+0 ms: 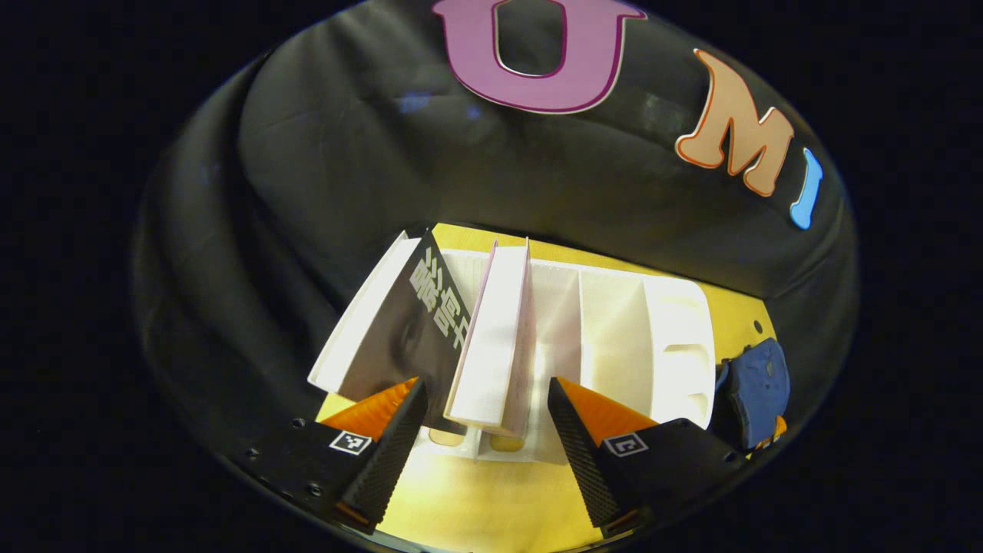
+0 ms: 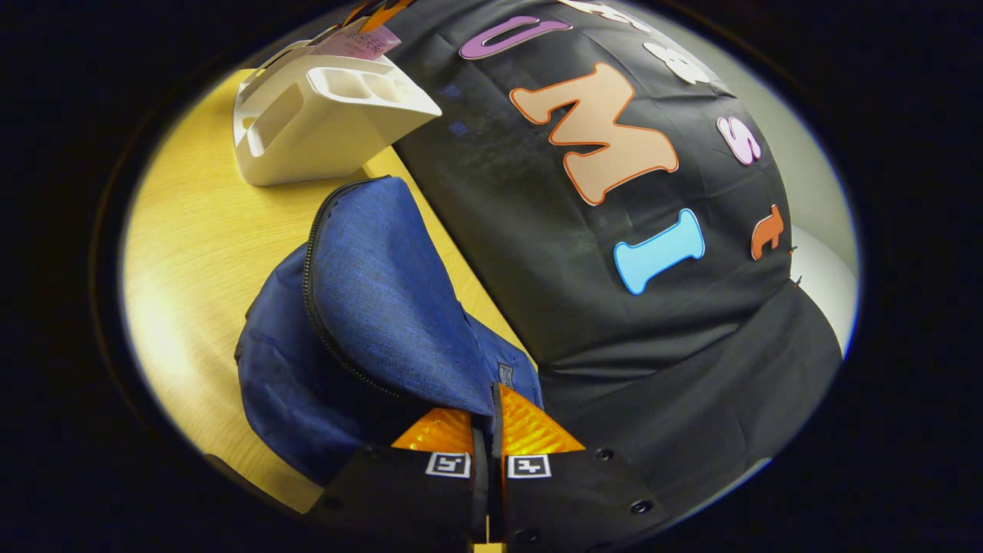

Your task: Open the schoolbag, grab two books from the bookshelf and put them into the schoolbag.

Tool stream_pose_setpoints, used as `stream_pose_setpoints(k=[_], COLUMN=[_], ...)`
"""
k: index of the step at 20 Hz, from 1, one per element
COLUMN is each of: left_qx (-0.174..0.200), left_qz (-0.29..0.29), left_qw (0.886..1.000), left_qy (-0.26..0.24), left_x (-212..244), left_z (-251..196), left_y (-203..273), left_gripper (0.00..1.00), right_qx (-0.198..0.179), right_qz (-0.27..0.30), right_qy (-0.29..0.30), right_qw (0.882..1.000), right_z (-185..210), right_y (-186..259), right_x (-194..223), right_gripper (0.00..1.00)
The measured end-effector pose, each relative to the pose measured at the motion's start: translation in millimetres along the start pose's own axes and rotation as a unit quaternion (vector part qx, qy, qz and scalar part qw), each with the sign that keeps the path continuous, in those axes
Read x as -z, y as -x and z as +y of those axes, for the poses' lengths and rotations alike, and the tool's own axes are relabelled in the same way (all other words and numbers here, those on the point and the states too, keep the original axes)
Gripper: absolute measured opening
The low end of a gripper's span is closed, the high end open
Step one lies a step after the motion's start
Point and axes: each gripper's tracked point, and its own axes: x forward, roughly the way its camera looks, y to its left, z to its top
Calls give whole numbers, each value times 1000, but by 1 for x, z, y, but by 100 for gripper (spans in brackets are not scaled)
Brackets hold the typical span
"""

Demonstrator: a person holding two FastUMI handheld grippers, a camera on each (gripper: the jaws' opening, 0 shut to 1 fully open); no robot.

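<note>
The blue schoolbag [image 2: 369, 307] lies on the yellow worktop [image 2: 192, 253] against the booth wall, its zipped flap lifted. The right tool [image 2: 491, 418] has its fingers pressed together on the flap's edge. Beside the bag stands the white bookshelf [image 2: 322, 123]. In the left gripper view the bookshelf [image 1: 630, 338] holds two books upright in its slots: a dark book [image 1: 407, 330] leaning at the left end and a pink book [image 1: 495, 338] next to it. The left tool [image 1: 488, 399] hangs with fingers spread wide, either side of the pink book, not touching it. The schoolbag [image 1: 756, 388] shows right of the shelf.
</note>
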Motion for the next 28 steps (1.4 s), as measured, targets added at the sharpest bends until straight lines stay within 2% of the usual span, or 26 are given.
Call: stream_pose_setpoints(k=[2, 5, 8, 10, 11, 13, 16, 17, 18, 19, 21, 24, 26, 28], left_qx=[12, 33, 58, 65, 67, 74, 77, 78, 77, 74, 66, 64, 55, 46], left_qz=[26, 76, 147, 177, 195, 229, 245, 248, 251, 253, 264, 276, 279, 304], left_qw=[999, 995, 987, 982, 978, 971, 966, 965, 965, 964, 961, 958, 958, 951], left_qy=[-27, -50, -25, -16, -7, -1, -16, -23, -30, -38, -44, -44, -42, -23], left_x=[-5, -6, 2, 6, 8, 18, 17, 17, 15, 15, 17, 18, 17, 28], left_z=[-2, -8, -13, -14, -15, -19, -23, -24, -24, -24, -21, -20, -17, -18], left_y=[-5, -15, -32, -43, -45, -51, -57, -58, -58, -60, -60, -60, -58, -51], left_gripper=[93, 92, 89, 86, 81, 80, 70, 71, 53, 48, 51, 45, 43, 36], right_qx=[3, 6, 14, 16, 17, 18, 19, 19, 19, 20, 22, 24, 25, 27], right_qz=[5, 12, 23, 28, 31, 37, 44, 46, 47, 48, 51, 53, 54, 55], right_qy=[1, 1, -1, -1, 0, 0, 4, 5, 5, 6, 4, 6, 7, 6], right_qw=[1000, 1000, 1000, 999, 999, 999, 999, 999, 999, 999, 998, 998, 998, 998], right_z=[0, 0, -2, -1, -1, 1, 4, 5, 6, 6, 6, 7, 7, 7], right_y=[4, 10, 17, 23, 27, 35, 43, 46, 48, 51, 53, 54, 54, 54], right_x=[1, 2, 2, 1, 0, 1, 0, 1, 0, 0, 1, 0, -1, -2], right_gripper=[4, 2, 2, 1, 2, 2, 2, 2, 2, 2, 1, 1, 6, 4])
